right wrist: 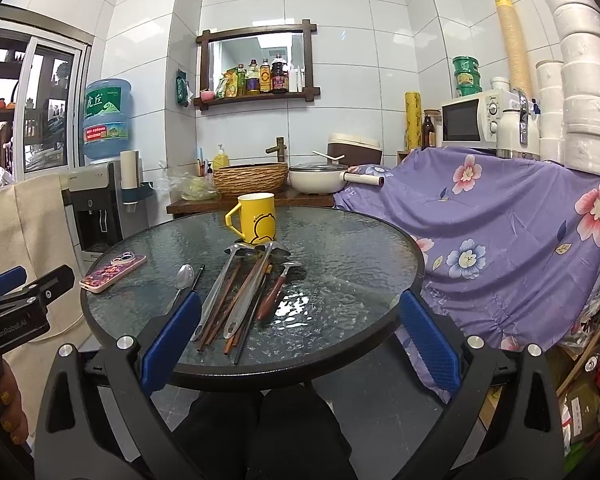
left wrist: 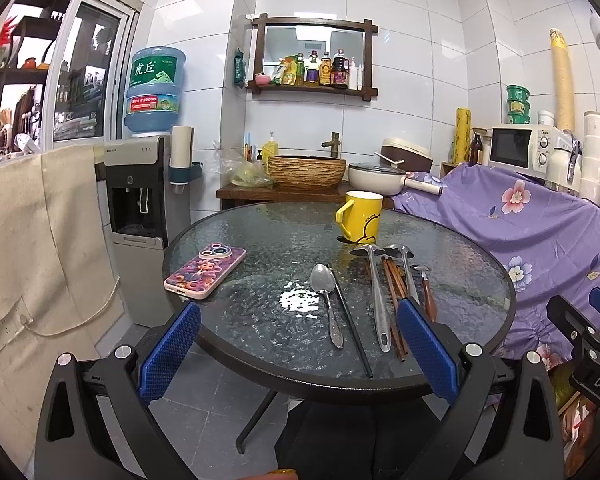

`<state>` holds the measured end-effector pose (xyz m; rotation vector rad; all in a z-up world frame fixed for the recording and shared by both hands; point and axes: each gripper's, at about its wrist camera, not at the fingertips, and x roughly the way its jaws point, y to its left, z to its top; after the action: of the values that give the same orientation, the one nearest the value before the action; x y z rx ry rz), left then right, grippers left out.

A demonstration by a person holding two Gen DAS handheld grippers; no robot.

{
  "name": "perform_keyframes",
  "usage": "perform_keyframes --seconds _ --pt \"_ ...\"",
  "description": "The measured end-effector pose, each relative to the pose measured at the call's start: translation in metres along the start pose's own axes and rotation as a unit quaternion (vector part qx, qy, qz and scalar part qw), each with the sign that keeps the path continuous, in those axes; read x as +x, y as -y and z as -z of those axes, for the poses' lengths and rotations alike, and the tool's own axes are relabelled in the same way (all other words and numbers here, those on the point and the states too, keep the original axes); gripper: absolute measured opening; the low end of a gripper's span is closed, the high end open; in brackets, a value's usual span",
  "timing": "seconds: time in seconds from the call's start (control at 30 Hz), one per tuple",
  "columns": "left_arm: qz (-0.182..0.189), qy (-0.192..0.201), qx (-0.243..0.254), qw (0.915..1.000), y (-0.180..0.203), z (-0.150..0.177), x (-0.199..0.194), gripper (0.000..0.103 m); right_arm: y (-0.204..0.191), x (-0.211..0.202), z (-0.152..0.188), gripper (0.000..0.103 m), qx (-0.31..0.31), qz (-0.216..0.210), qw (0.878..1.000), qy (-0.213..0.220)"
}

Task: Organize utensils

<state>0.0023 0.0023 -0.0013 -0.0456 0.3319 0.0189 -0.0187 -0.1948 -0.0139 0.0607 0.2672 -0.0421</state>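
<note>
The yellow mug (left wrist: 359, 216) stood upright on the glass surface (left wrist: 260, 248), its inside hidden; spoons, ladles and chopsticks (right wrist: 236, 300) lay just before it; both grippers' (left wrist: 298, 354) (right wrist: 300, 342) jaws were spread, holding nothing.

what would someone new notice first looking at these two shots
Probably the bright yellow mug standing at the far side of the round glass table, with a row of spoons, ladles and chopsticks laid out in front of it. A phone in a pink patterned case lies to the left. Both claws, left claw and right claw, hang open at the near edge.
</note>
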Motion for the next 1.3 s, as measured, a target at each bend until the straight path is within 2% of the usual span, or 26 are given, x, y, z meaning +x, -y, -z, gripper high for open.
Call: perform_keyframes --seconds 1.3 --pt "-0.004 -0.006 -0.005 1.0 -0.0054 0.0047 0.0005 0.097 -0.0012 -0.0013 -0.0005 0.098 -0.004 0.0 1.0 -0.004"
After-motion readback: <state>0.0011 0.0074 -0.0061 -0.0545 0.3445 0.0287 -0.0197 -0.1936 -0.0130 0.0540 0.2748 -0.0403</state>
